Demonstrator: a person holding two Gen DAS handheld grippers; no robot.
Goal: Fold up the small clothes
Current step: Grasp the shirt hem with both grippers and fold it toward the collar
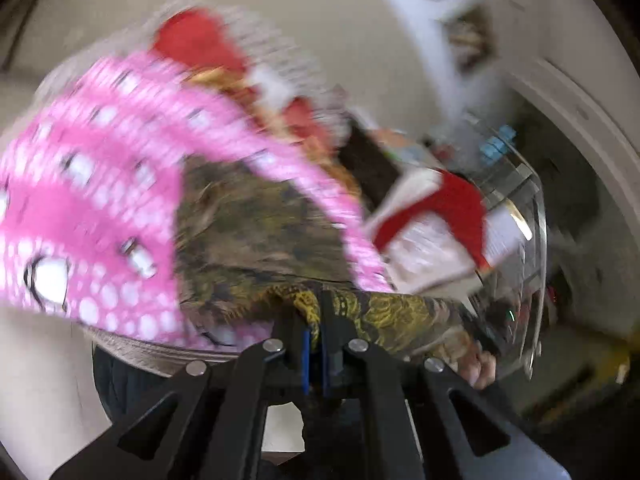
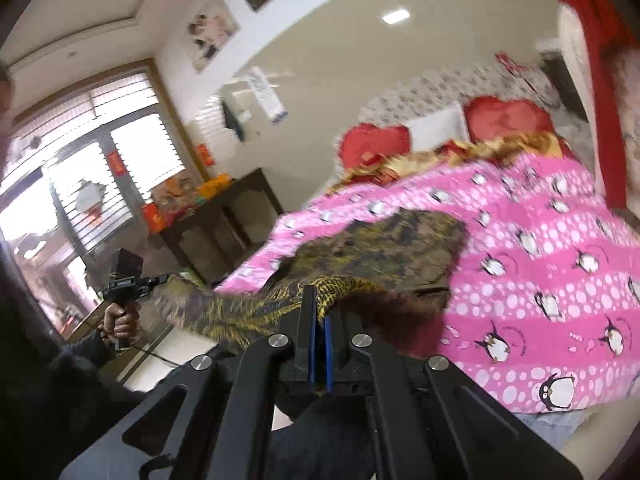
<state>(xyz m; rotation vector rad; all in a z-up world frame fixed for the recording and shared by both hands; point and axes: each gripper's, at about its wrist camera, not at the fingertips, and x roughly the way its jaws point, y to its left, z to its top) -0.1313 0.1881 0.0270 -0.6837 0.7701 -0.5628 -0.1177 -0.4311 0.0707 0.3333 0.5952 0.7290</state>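
**Hand-held gripper pair lifts garment edge; fold barely begun**

Both hand-held grippers are closed on the near hem of a small olive-and-yellow patterned garment [image 2: 384, 248]. In the right wrist view, the right hand-held gripper [image 2: 320, 320] has its blue-padded jaws pressed together with the yellow-printed edge pinched between them. The left hand-held gripper [image 1: 316, 332] shows the same in its own view: jaws nearly touching, cloth clamped in the gap. The left one also appears in the right wrist view, held in the person's hand [image 2: 120, 320] off to the side, with the fabric stretched between the two tools.

The rest of the garment lies spread on the pink penguin blanket [image 2: 540, 248] covering the bed, with red heart cushions [image 2: 508, 118] beyond it.

As a judgement, the task is at an early stage: the hem is raised and taut, but no crease or doubled layer is visible. Carrying the edge over, laying it down and any further folds all seem left to do. The left view is blurred, so finer detail cannot be told.
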